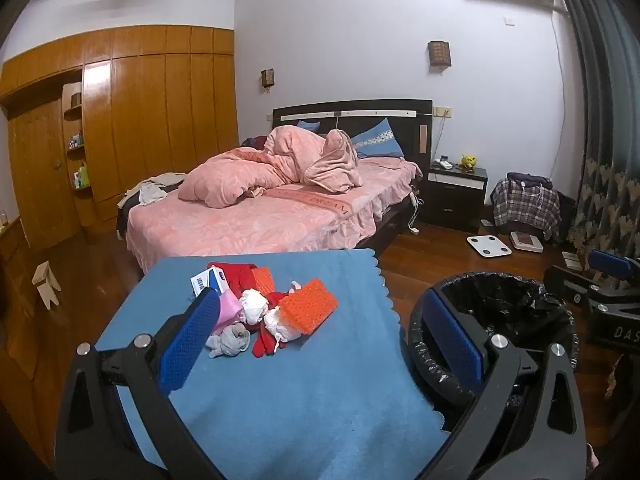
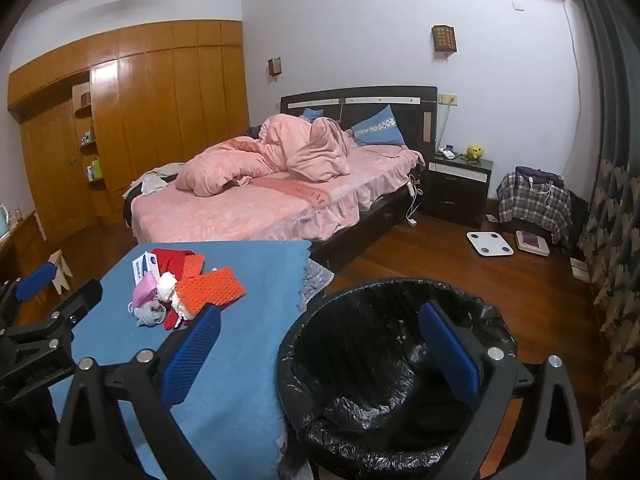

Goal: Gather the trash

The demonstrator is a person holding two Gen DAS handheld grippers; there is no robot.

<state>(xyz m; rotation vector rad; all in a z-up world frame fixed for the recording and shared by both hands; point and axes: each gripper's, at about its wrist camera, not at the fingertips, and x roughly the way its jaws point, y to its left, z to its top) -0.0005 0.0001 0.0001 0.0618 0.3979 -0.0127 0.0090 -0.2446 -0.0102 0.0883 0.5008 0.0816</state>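
Observation:
A pile lies on the blue-covered table [image 1: 288, 380]: crumpled white paper balls [image 1: 254, 305], a grey wad [image 1: 232, 340], an orange foam pad [image 1: 308, 306], red gloves [image 1: 240, 276], a pink item [image 1: 229, 308] and a small white-blue box [image 1: 210, 278]. A bin with a black liner [image 1: 504, 312] stands right of the table. My left gripper [image 1: 320, 328] is open and empty, just short of the pile. My right gripper [image 2: 320, 340] is open and empty above the bin [image 2: 384, 360]. The pile shows in the right wrist view too [image 2: 180, 292].
A bed with a pink quilt [image 1: 272, 200] stands behind the table. A dark nightstand [image 1: 456, 196], a white scale [image 1: 489, 246] and a plaid-covered seat [image 1: 526, 204] are on the wooden floor at right. A wooden wardrobe [image 1: 132, 120] lines the left wall.

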